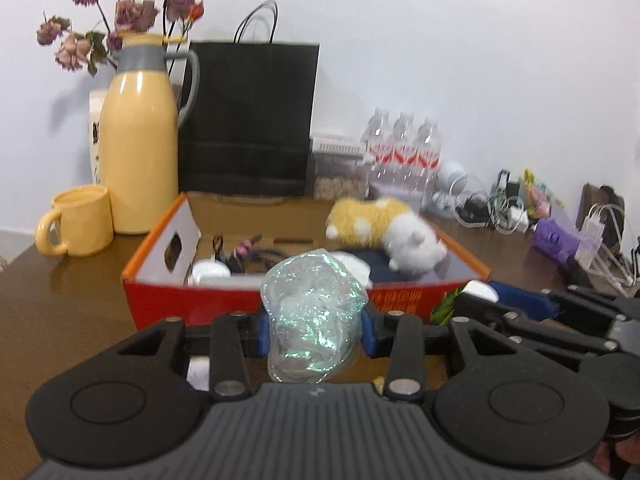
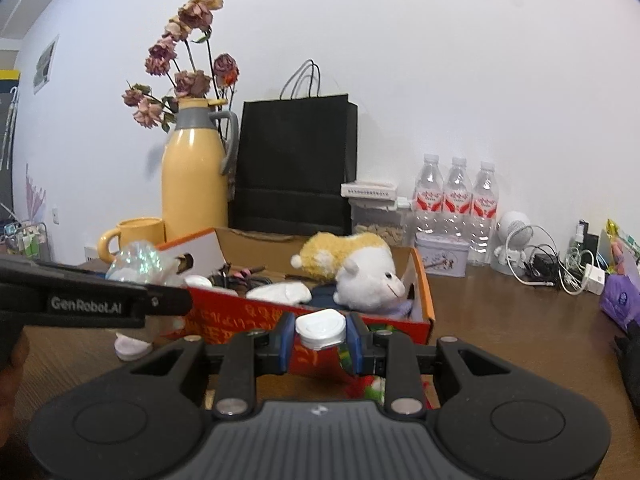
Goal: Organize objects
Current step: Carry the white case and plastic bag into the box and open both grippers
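brown table (image 1: 60,312), left tongs (image 1: 316,328) clamping glittery bag (image 1: 312,312), right tongs (image 2: 320,340) clamping white lid (image 2: 320,328) by red box's rim (image 2: 428,300)

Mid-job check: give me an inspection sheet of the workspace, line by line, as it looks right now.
Surface: brown wooden table, crowded along the wall.
Job's things: red cardboard box open, holding a plush toy and small items.
Clutter: yellow jug with dried flowers, yellow mug, black paper bag, three water bottles.
Grippers: left tongs closed on an iridescent plastic bundle; right tongs closed on a white round case.
Cables: tangled chargers at the table's right.
Surroundings: white wall.
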A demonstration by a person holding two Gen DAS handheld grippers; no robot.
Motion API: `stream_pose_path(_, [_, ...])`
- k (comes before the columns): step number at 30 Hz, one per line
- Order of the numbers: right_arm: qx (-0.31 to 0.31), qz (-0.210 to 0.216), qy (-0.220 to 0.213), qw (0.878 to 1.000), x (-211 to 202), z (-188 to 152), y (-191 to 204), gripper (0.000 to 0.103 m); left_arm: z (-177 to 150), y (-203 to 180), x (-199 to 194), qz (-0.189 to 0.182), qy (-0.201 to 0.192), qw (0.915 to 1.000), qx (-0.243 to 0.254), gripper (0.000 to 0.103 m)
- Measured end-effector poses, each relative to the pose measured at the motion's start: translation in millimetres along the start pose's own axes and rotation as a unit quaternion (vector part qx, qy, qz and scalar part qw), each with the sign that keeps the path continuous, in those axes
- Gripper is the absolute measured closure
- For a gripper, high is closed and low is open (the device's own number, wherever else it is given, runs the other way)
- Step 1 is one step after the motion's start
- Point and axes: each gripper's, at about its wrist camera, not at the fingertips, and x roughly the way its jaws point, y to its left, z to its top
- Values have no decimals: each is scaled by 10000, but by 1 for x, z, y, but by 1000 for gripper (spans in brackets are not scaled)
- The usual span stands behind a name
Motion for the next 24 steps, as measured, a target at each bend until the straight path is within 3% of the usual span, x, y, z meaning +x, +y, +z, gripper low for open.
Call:
stream_pose_path(11, [-93,313,-147,9994,41,45,20,77,55,24,17,242,-515,9984,-59,62])
stream_pose_path(18, [-37,316,-56,9995,93,59,35,77,70,44,56,450,-531,9974,-172,62])
stream_pose_path(24, [95,184,104,9997,116,48,28,77,66,57,89,516,-237,9981,-221,62])
